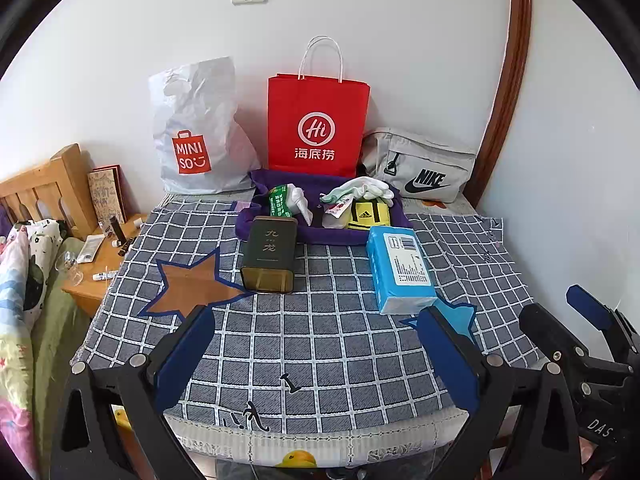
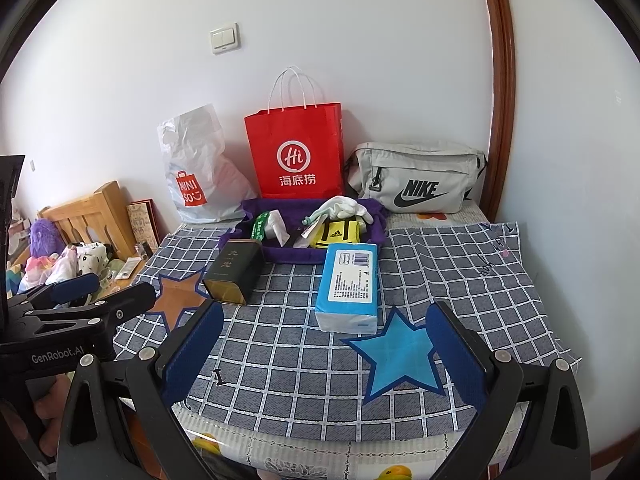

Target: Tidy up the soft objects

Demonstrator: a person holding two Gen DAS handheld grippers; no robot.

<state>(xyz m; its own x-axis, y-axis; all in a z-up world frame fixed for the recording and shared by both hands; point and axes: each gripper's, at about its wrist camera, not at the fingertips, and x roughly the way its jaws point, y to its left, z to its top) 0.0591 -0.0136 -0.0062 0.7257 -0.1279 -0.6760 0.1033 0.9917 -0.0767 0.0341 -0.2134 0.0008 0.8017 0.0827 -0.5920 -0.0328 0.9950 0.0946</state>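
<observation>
We see the purple cloth tray (image 1: 280, 236) at the far middle of the checked surface (image 1: 340, 352), holding white gloves (image 1: 366, 188), a yellow and black packet (image 1: 368, 214), a green packet (image 1: 279, 202) and a white folded piece (image 1: 300, 202). Just in front of the tray stand a dark tin (image 1: 270, 254) on the left and a blue tissue pack (image 1: 400, 268) on the right, both between us and the tray. Behind the tray, against the wall, are a white plastic bag (image 1: 196, 136), a red paper bag (image 1: 318, 124) and a grey waist bag (image 1: 420, 164). Our left gripper (image 1: 316, 356) and right gripper (image 2: 324, 356) hover near the front edge, jaws spread wide, holding nothing and touching nothing.
</observation>
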